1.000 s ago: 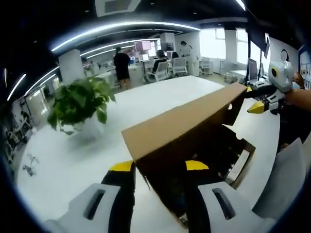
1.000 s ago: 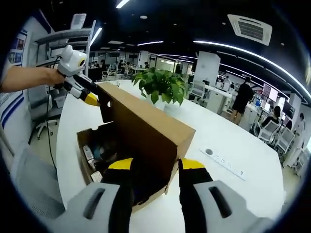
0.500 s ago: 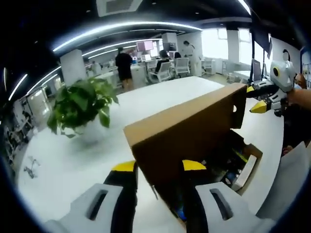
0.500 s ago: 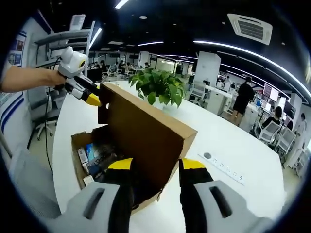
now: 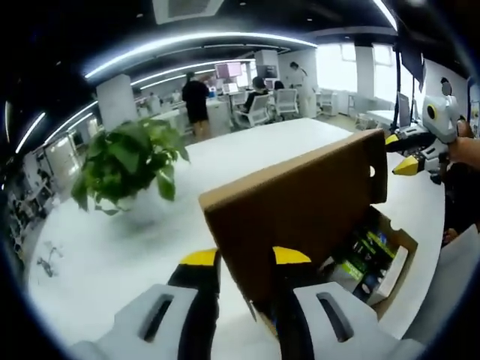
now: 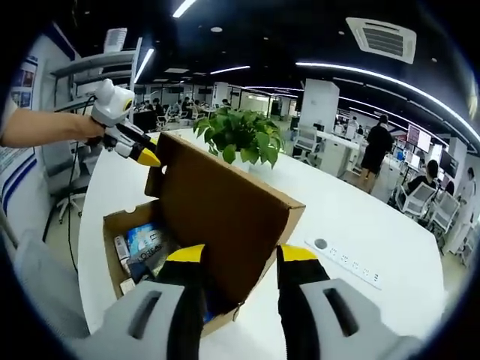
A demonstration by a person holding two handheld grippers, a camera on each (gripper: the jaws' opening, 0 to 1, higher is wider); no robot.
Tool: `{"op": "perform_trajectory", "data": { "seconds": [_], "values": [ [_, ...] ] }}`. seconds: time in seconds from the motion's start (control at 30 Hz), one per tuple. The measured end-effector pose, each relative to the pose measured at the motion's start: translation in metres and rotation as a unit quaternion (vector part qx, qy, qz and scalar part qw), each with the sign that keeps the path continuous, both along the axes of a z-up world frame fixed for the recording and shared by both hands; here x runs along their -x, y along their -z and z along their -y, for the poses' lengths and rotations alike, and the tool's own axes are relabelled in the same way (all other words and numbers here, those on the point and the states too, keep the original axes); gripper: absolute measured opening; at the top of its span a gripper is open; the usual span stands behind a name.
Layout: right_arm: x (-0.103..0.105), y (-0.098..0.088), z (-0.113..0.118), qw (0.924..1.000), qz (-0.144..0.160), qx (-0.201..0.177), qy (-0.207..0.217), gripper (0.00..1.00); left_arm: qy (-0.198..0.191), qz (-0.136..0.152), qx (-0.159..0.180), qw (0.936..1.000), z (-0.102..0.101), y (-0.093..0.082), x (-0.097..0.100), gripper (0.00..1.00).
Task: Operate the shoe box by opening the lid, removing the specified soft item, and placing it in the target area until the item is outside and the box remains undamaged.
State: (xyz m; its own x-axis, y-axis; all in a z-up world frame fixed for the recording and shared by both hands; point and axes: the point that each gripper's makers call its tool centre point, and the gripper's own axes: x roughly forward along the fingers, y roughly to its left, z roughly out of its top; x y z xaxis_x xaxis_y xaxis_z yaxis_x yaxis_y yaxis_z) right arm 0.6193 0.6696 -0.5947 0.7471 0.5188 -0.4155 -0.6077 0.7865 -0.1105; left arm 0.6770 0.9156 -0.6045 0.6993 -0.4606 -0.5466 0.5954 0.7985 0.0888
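Observation:
A brown cardboard shoe box [image 6: 112,225] stands on a white table, its hinged lid [image 6: 217,214] lifted steeply. Inside lie a blue packet [image 6: 142,238] and other mixed items [image 5: 367,255], partly hidden by the lid. My left gripper [image 5: 246,257] is shut on one front corner of the lid [image 5: 300,206]. My right gripper [image 6: 241,255] is shut on the other corner. Each gripper also shows from the other's camera, at the far lid corner: the right gripper [image 5: 411,159] and the left gripper [image 6: 141,152], each held by a person's hand.
A potted green plant [image 6: 240,135] stands on the table behind the box, also seen as the plant [image 5: 124,161]. A socket strip [image 6: 341,256] lies in the white tabletop [image 5: 112,247]. An office chair [image 6: 64,196] and desks with people are farther off.
Both grippers have swung the lid higher, from a low slant to steep. More of the box's inside and its items now shows.

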Motion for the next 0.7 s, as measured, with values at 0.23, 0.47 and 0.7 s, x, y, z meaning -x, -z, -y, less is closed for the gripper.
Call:
{"op": "perform_trajectory", "data": {
  "seconds": [0.23,0.47,0.7],
  "values": [
    [-0.009,0.002,0.001,0.9999,-0.004,-0.010,0.004,0.33,-0.004,-0.001,-0.004,1.0000,0.000,0.004,-0.011,0.19],
    [-0.019,0.005,0.003,0.9997,-0.006,-0.020,0.012,0.33,-0.025,0.000,-0.006,0.9997,-0.006,0.007,-0.025,0.08],
    [-0.027,0.009,0.005,0.9997,-0.003,-0.020,0.017,0.31,-0.038,0.000,-0.001,0.9993,-0.009,0.011,-0.036,0.02]
  ]
}}
